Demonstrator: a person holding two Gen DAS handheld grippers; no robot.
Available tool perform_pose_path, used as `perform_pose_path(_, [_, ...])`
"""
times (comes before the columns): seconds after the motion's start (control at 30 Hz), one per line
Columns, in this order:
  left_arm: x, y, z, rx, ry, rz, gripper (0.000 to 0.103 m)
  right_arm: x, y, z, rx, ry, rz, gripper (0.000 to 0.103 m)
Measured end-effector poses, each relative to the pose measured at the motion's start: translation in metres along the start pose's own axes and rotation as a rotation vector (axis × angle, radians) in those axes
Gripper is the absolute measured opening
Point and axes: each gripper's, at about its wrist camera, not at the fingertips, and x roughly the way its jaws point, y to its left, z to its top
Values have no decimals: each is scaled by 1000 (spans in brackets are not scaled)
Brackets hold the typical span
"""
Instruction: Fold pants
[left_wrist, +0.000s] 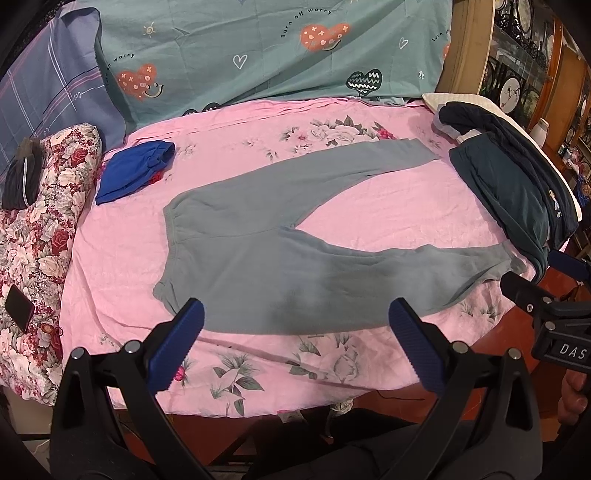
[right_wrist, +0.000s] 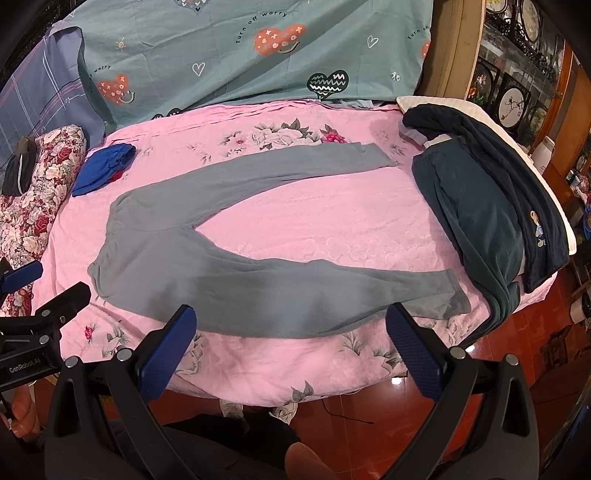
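Spreading across the whole scene: pink floral bedsheet (right_wrist: 332, 229), wrinkled and loose, likely bunching and riding up with any cloth pinched too deep. Backing it at the far side: teal heart-print quilt (right_wrist: 240, 55), well clear of the work.

Lying flat in the middle of the sheet: grey pants (right_wrist: 177, 236), waistband toward the left, two legs splaying rightward in a V, not yet folded. Risking a skewed fold if one leg is carried over the other from the cuff alone, thin fabric probably sagging and twisting between the two pinch points.

Crowding the right edge: dark green garment pile (right_wrist: 480, 206), hanging partly off the bed, sitting just beside the near leg's cuff. Risking a snag there, a finger reaching for the cuff catching the dark cloth as well and dragging it along or off the edge.

Sitting near the waistband at far left: blue folded garment (left_wrist: 133, 171), apart from the pants but close enough to be nudged by a wide sweep.

Hovering over the near edge, fingers spread wide and empty: left gripper (left_wrist: 295, 347), above the hip region. Hovering likewise, spread wide and holding nothing: right gripper (right_wrist: 291, 350), above the near leg. Risking crossed paths, both being near each other.
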Motion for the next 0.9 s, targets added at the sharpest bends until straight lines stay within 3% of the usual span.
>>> perform_pose_path(0.9, [15, -1, 7, 4, 25, -11, 101, 10, 2, 7, -2, 22, -8, 102])
